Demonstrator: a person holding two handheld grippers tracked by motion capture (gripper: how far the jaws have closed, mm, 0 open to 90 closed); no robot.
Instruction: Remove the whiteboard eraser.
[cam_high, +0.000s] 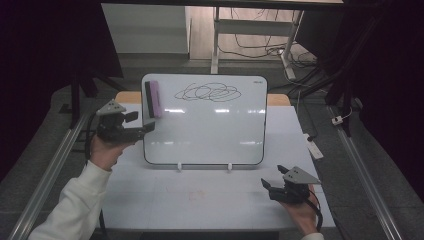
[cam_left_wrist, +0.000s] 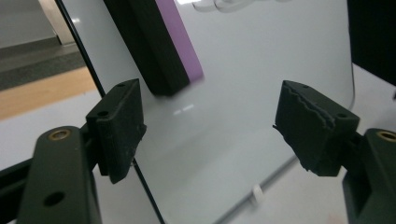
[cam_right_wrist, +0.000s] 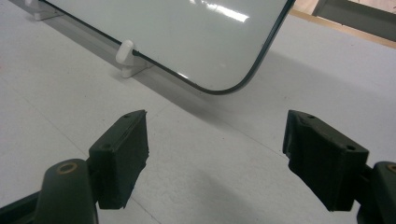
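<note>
Below the eraser (cam_high: 153, 98) at the whiteboard's (cam_high: 210, 135) ten o'clock, the left gripper (cam_high: 145, 126) gapes empty; a skewed pinch could topple the board. Right gripper (cam_high: 272, 181) idles apart.

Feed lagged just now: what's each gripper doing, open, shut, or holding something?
Left gripper: open, holding nothing, just below the eraser on the whiteboard.
Right gripper: open, holding nothing, over the table.
</note>
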